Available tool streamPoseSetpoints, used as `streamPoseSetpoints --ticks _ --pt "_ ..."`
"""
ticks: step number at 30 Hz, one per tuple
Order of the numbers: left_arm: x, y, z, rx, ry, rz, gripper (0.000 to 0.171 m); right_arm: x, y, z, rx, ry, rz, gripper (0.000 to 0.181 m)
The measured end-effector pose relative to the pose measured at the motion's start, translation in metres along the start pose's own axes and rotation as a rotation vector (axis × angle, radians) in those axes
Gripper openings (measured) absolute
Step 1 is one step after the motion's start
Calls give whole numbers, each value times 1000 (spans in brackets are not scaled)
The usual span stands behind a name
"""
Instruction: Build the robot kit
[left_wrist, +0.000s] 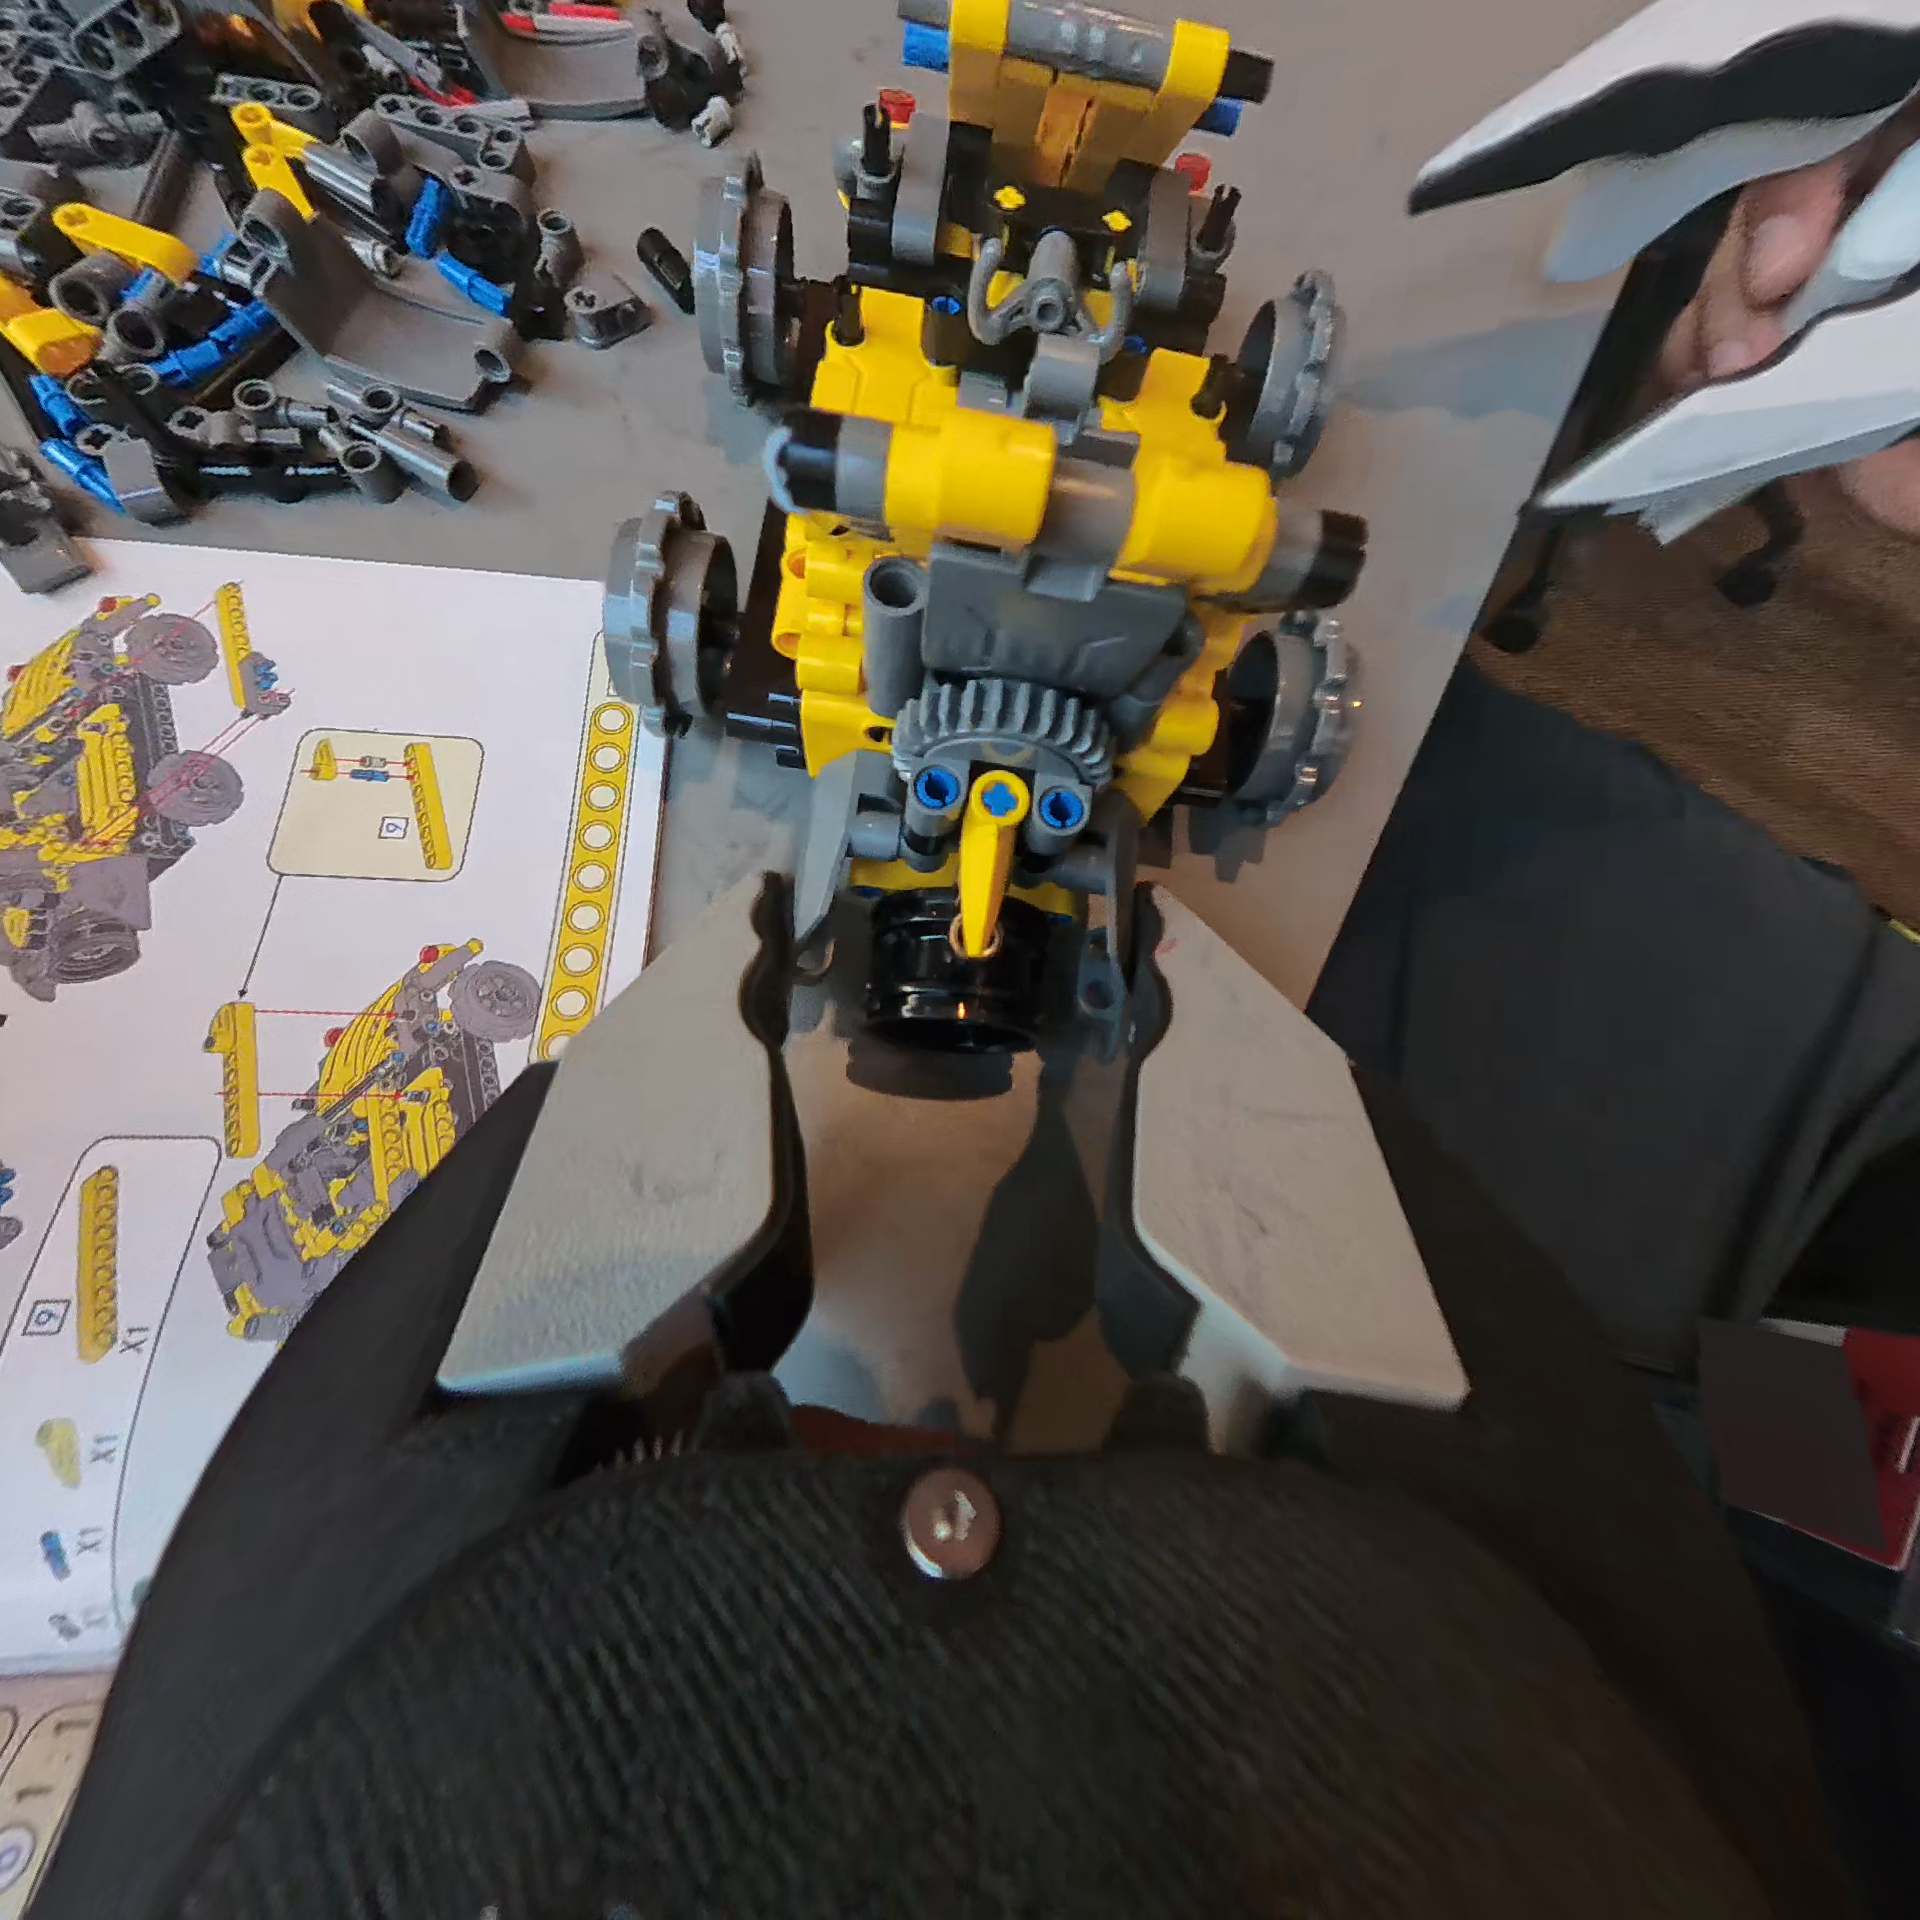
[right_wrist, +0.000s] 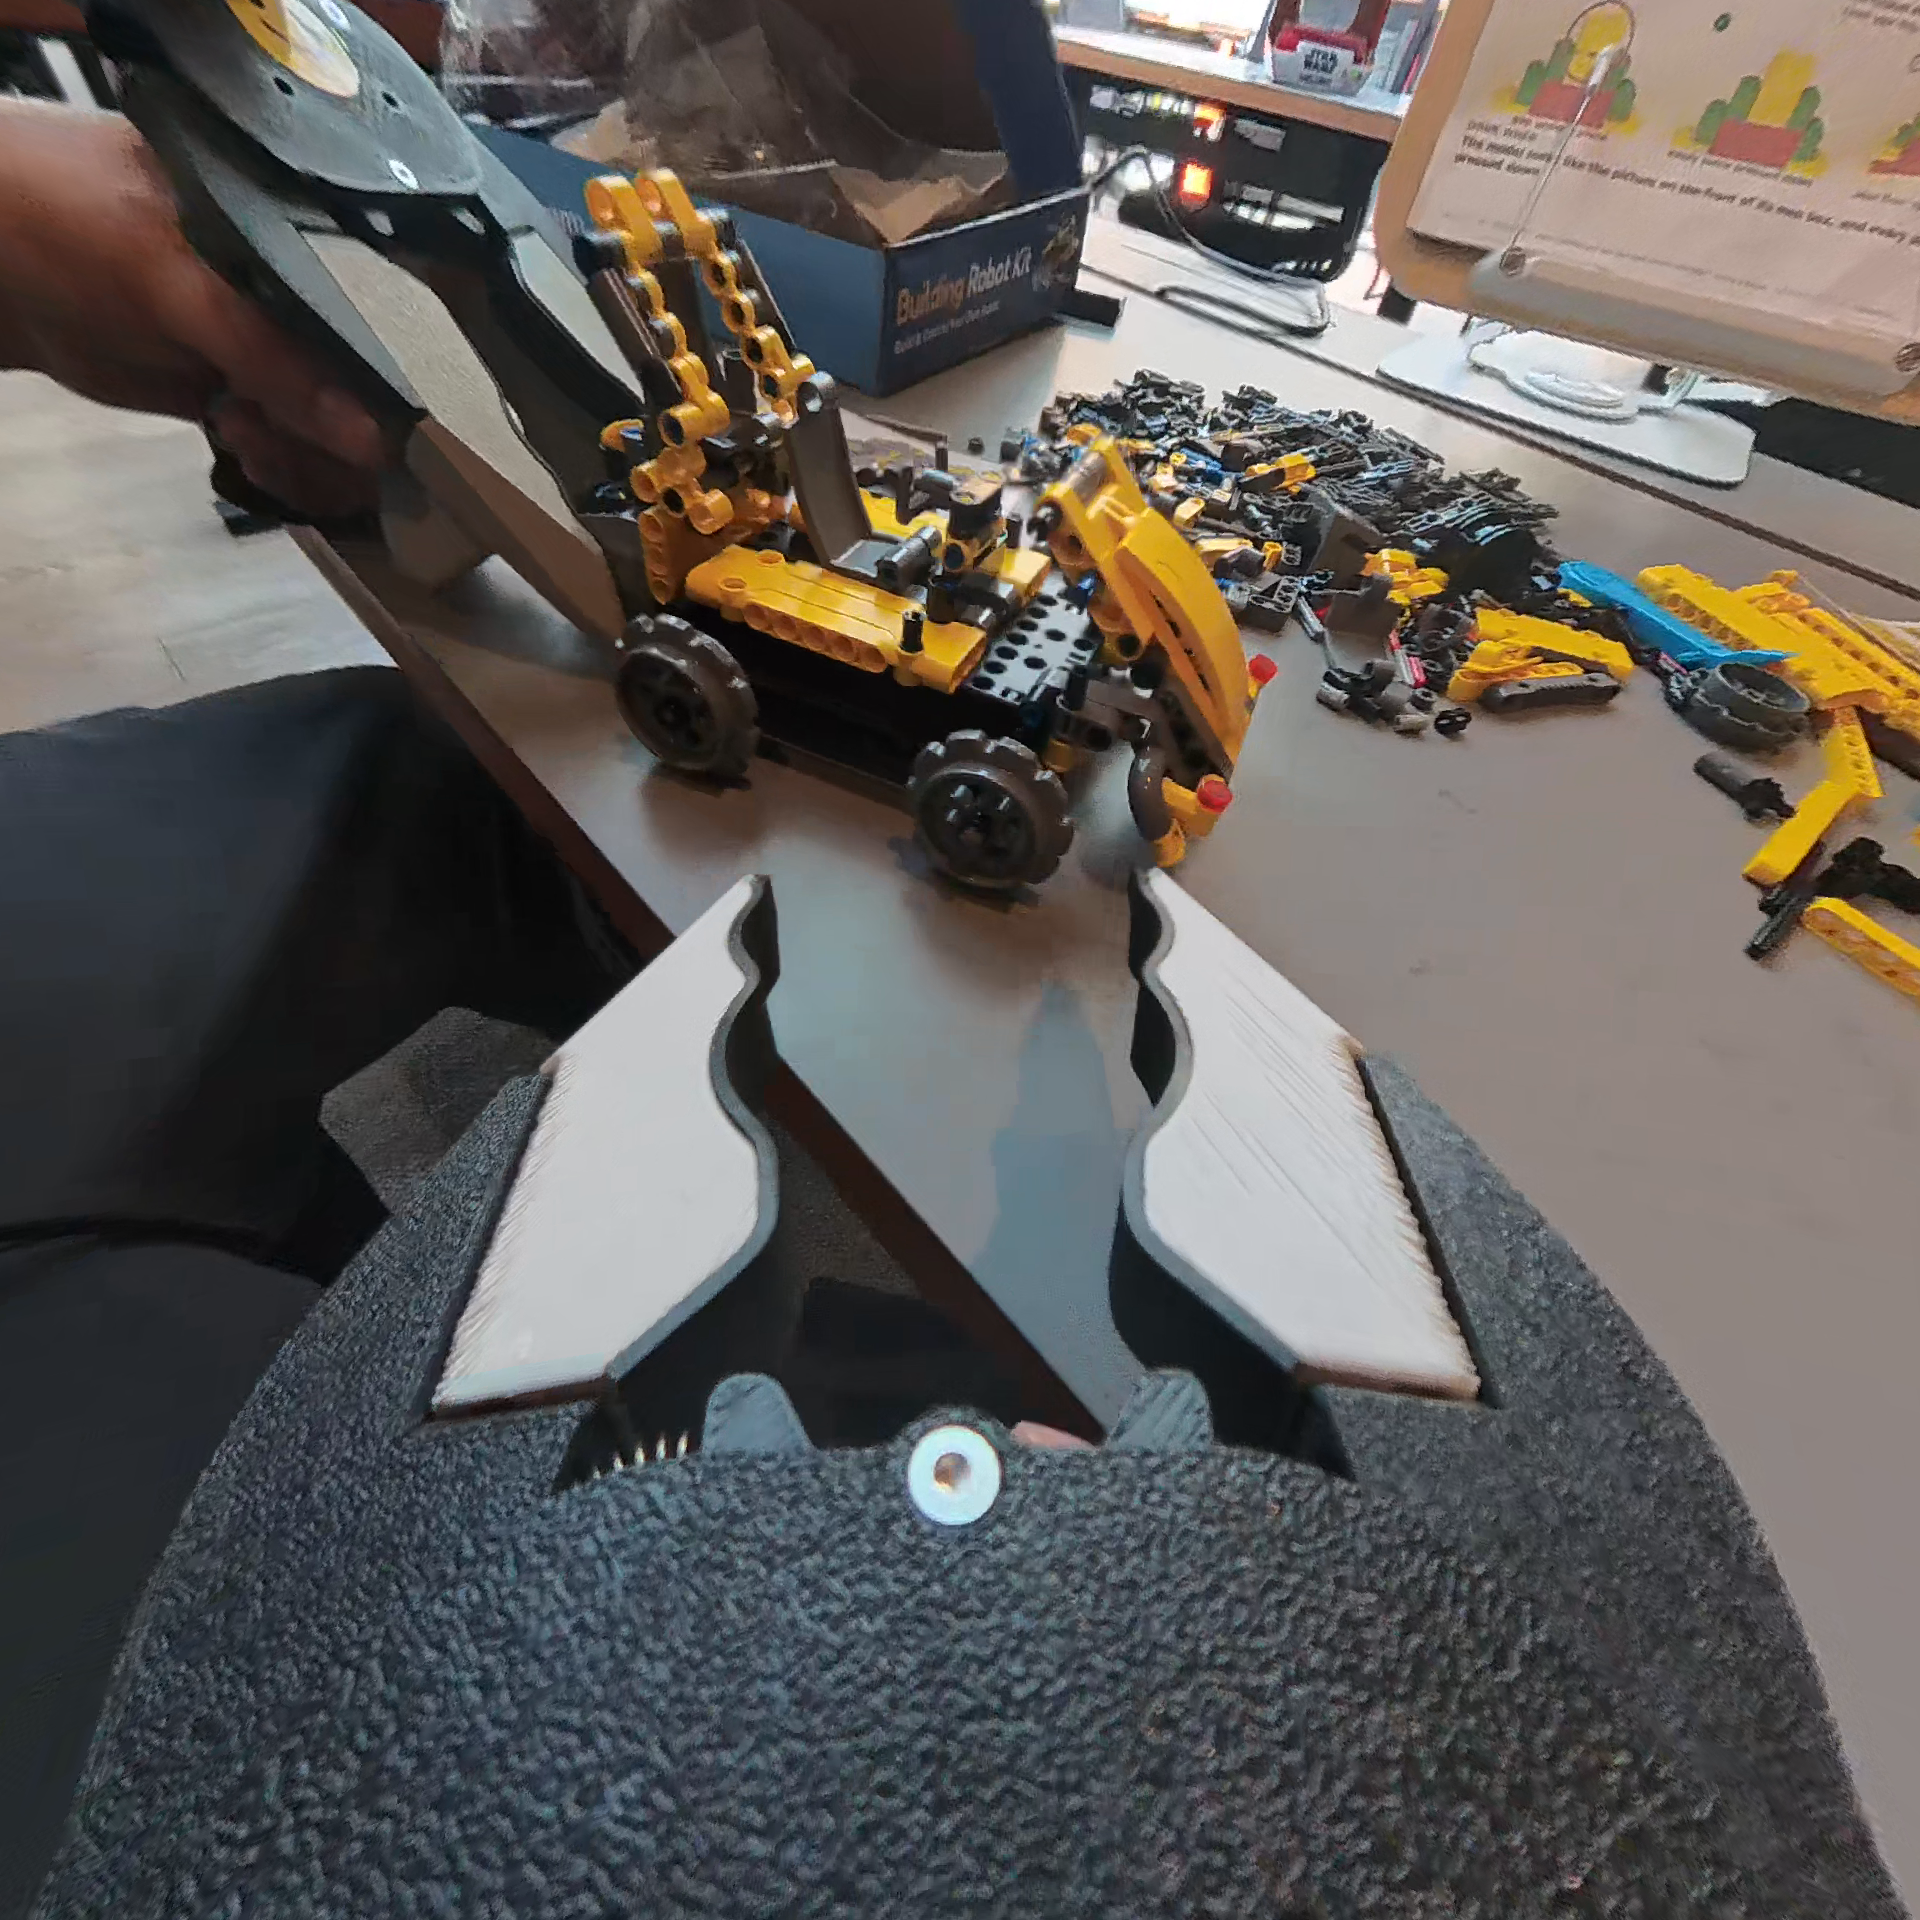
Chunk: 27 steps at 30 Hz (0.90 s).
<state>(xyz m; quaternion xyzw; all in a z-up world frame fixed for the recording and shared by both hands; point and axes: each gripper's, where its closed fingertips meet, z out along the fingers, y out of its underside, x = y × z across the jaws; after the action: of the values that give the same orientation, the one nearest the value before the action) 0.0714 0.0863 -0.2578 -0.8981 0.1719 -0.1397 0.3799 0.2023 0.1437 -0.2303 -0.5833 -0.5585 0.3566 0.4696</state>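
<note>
Your left claw (left_wrist: 951, 914) grips the rear of the knobbly yellow-and-grey brick vehicle (left_wrist: 1023, 540) near the grey bench's (right_wrist: 1455, 1039) edge. Your right claw (right_wrist: 951, 925) hangs open and empty — bare bench beneath it. Loose plastic parts (right_wrist: 1455, 582) crowd the far side; an instruction booklet (left_wrist: 312, 935) lies left of the vehicle.

the left gripper (left_wrist: 951, 914) has two pale grey wedge fingers (left_wrist: 644, 1174) with wavy black inner edges, set in a black ribbed body with a silver screw (left_wrist: 950, 1523) just behind the gap. the right gripper (right_wrist: 951, 904) has white ridged fingers (right_wrist: 1288, 1174), a pebbled black body and its own screw (right_wrist: 952, 1474).
</note>
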Motion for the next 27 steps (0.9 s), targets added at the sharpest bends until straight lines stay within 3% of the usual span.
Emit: streamPoseSetpoints --ticks 3,8,15,21,27 --pt "1 -2 0 12 34 -35 62 0 10 10 -54 -72 16 71" --pt "2 -4 -1 23 75 -69 62 5 16 21 -105 -63 -39 75" --pt "3 -6 1 33 68 -83 62 4 12 19 -64 -86 -2 75" --pt "3 -6 2 35 64 -82 62 4 20 24 -170 -56 -61 65" --pt "6 -6 2 31 62 -58 68 -1 23 26 -270 -130 -3 57"
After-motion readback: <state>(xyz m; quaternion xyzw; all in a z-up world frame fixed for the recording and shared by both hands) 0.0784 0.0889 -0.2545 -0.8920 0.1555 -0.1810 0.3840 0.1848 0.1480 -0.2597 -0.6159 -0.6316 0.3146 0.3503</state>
